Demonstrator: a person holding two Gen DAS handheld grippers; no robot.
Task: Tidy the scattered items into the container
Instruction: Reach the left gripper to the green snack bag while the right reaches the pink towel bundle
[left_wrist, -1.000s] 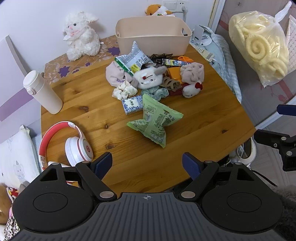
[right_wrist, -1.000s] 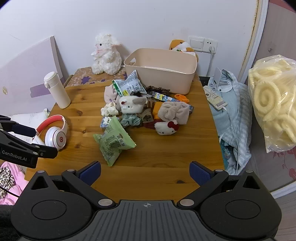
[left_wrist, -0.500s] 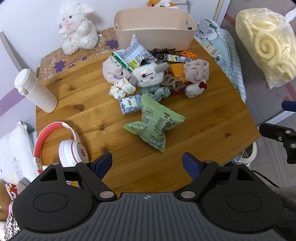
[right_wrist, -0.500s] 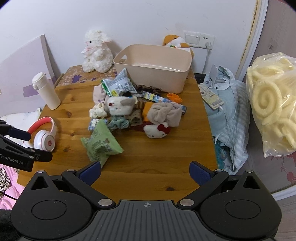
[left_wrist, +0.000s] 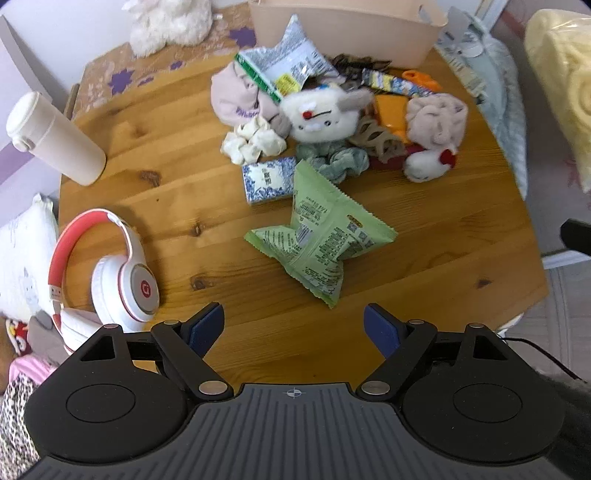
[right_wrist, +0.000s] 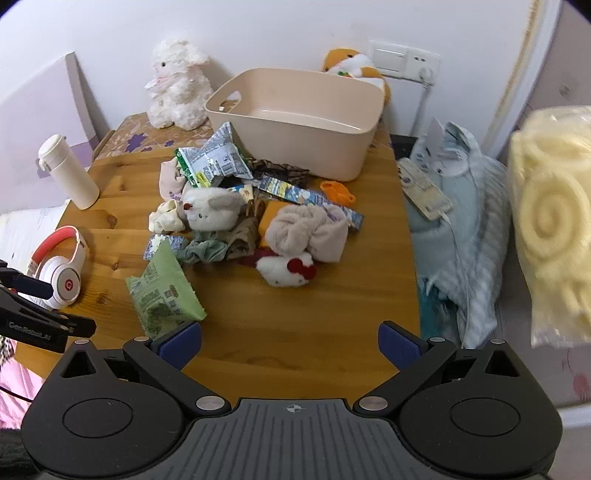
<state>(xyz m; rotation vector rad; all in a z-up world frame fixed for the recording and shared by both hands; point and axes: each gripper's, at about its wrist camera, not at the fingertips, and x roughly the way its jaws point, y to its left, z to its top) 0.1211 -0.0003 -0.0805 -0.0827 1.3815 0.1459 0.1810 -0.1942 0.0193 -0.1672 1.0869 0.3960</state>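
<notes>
A beige plastic bin (right_wrist: 295, 122) stands at the far end of the wooden table (right_wrist: 303, 332), with nothing visible inside. In front of it lies a heap: a silver-green snack bag (right_wrist: 214, 162), a white plush (right_wrist: 210, 212), a beige towel bundle (right_wrist: 306, 230), a small white plush with a red bow (right_wrist: 284, 271), scrunchies and wrappers. A green snack bag (left_wrist: 317, 236) lies nearest, just ahead of my left gripper (left_wrist: 293, 325), which is open and holds nothing. My right gripper (right_wrist: 290, 345) is open too, over the near table edge.
Red-and-white headphones (left_wrist: 107, 273) and a white thermos (left_wrist: 51, 138) sit on the table's left side. A white lamb plush (right_wrist: 177, 85) stands behind the table. Blue clothing (right_wrist: 454, 221) and a bag of yellow foam (right_wrist: 550, 221) lie off the right edge.
Both grippers have moved forward toward the heap and stayed open. The left one has also tilted down, so the green snack bag now lies closer ahead of it.
</notes>
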